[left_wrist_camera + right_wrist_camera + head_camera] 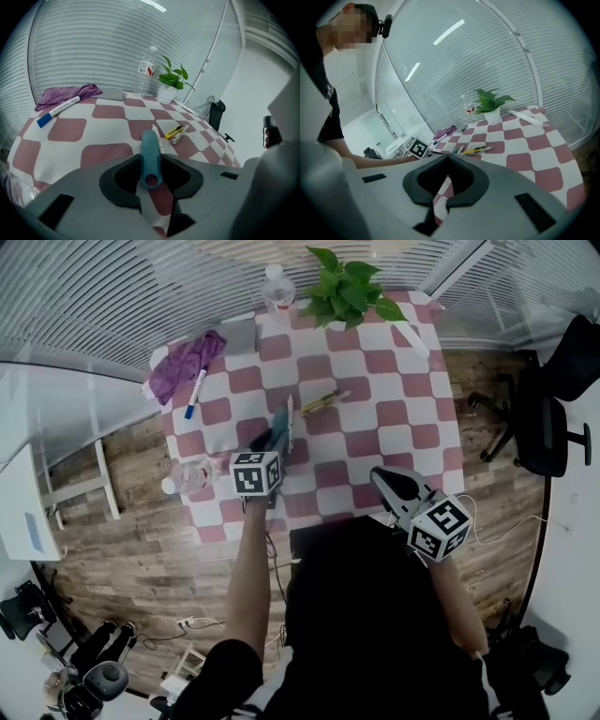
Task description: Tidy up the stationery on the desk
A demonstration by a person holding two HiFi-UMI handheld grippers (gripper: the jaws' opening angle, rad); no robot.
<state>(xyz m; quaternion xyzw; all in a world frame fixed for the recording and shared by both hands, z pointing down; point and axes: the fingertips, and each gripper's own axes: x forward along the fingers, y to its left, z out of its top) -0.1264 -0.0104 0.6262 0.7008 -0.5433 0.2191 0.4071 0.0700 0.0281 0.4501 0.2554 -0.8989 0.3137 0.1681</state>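
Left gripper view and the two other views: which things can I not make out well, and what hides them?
- The teal tool: its kind is unclear; in the head view the left gripper covers its near end.
- The white item beside it: left gripper view, mostly behind the teal tool.
- The water bottle label: print too small in every view.
- The yellow item: right gripper view, too small to identify.

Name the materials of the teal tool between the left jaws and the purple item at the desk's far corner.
The teal tool: likely moulded plastic, smooth matte body with a clean round hole. The purple item: soft fabric, apparently a cloth, lying crumpled in folds.
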